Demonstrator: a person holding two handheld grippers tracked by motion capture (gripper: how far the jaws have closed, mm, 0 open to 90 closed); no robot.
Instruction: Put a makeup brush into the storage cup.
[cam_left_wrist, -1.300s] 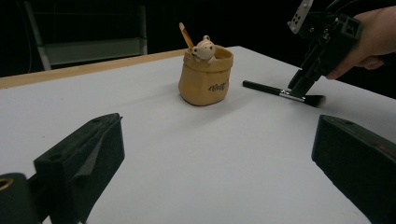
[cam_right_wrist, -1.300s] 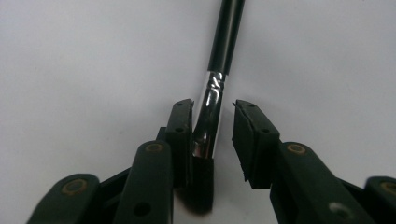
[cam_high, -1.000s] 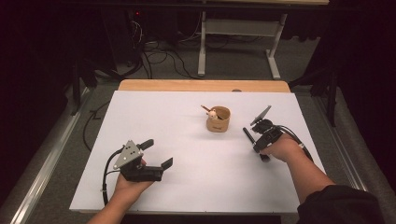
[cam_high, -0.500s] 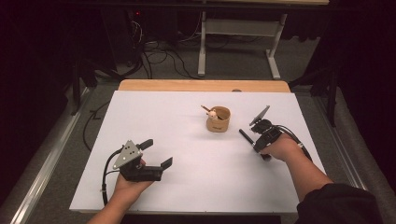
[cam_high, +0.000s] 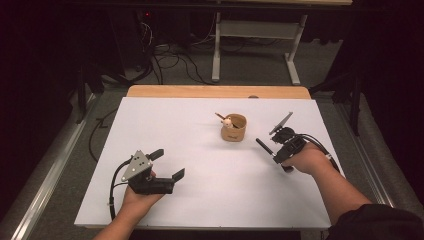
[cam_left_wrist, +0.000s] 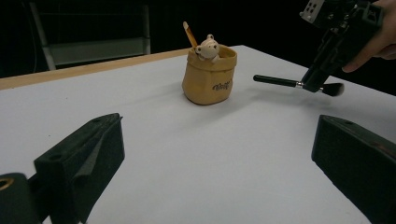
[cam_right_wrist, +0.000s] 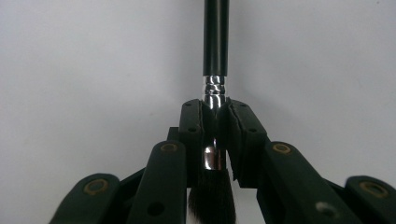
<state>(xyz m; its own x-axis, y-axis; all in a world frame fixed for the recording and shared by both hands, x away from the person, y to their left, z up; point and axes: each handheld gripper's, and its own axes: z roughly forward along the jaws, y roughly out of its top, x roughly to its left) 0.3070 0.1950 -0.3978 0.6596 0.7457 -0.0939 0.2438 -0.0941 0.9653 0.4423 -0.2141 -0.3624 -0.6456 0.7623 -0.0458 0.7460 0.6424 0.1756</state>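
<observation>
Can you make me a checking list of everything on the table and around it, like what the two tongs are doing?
Surface: white table top, a bare wooden strip along its far edge.
Job's things: a black-handled makeup brush held level above the table; a tan pouch-shaped cup standing upright, with a small bear figure and a stick in it.
Clutter: nothing seen.
Grippers: right tongs shut on the brush at its silver collar, bristles toward the hand; left tongs open, holding nothing, low over the table.
Cables: one trails from each pair of tongs; more lie tangled on the floor behind the table.
Surroundings: grey carpet, white desk legs, dark room.
</observation>
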